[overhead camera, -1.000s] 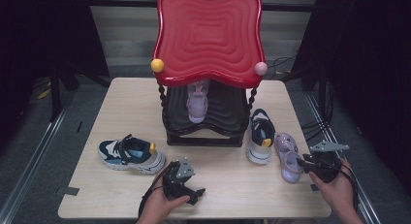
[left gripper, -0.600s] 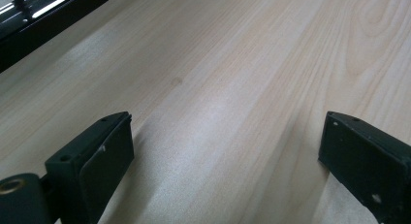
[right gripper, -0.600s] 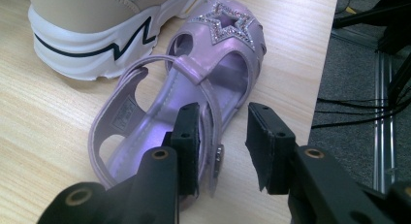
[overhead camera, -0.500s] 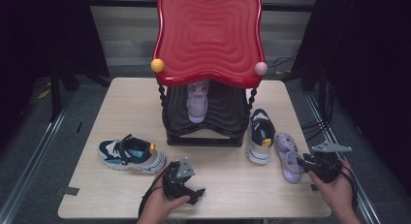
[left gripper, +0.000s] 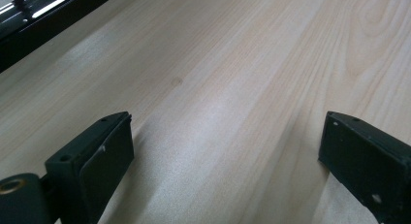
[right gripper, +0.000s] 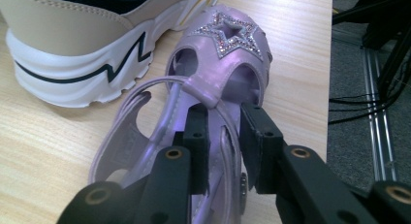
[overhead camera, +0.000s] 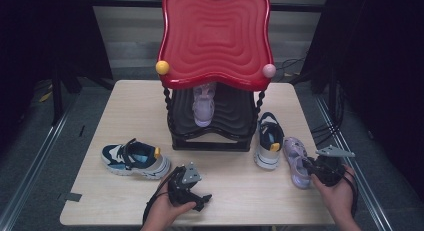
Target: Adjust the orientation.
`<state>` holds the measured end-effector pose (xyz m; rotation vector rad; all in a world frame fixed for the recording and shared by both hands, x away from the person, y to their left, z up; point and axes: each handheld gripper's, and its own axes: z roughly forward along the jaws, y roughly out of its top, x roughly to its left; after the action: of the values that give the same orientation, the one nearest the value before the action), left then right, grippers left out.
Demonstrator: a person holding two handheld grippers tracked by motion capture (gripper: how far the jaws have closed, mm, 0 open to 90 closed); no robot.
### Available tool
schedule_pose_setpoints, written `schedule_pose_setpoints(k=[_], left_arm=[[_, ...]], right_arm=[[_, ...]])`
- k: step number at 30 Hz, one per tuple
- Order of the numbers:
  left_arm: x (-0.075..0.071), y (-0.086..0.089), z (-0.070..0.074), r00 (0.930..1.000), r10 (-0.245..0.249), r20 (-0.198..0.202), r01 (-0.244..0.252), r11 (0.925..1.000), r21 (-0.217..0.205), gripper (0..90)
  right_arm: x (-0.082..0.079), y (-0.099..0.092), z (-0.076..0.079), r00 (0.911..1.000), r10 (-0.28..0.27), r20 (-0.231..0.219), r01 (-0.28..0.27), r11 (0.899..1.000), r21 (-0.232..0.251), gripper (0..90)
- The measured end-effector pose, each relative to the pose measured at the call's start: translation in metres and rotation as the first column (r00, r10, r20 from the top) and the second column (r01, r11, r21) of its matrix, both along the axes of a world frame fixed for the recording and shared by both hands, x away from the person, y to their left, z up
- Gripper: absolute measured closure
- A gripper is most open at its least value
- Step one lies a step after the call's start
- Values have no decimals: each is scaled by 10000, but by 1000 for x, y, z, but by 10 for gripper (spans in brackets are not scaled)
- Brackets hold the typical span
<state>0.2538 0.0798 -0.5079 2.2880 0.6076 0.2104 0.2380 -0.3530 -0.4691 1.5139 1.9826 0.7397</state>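
Observation:
A purple sandal (overhead camera: 294, 160) with a glitter star (right gripper: 228, 36) lies at the table's right front, beside a navy and white sneaker (overhead camera: 267, 140). My right gripper (overhead camera: 309, 168) reaches it from the heel end. Its jaws (right gripper: 225, 132) straddle the sandal's side wall, one inside and one outside; they have just been closing and a small gap still shows. My left gripper (overhead camera: 196, 193) rests low at the front middle of the table, jaws (left gripper: 225, 151) wide open over bare wood. A second purple sandal (overhead camera: 204, 103) stands on the lower shelf of the red and black shoe rack (overhead camera: 215, 36).
Another navy and white sneaker (overhead camera: 134, 158) lies at the left front of the wooden table (overhead camera: 125, 106). The rack stands at the back middle. Cables (overhead camera: 325, 126) run on the floor to the right of the table's edge.

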Motion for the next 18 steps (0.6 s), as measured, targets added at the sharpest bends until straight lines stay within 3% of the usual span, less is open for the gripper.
schedule_pose_setpoints(k=[18], left_arm=[[0,0,0,10000,4,-4,-4,10000,-4,50]], right_arm=[[2,-2,-8,9996,-204,206,197,9992,345,769]])
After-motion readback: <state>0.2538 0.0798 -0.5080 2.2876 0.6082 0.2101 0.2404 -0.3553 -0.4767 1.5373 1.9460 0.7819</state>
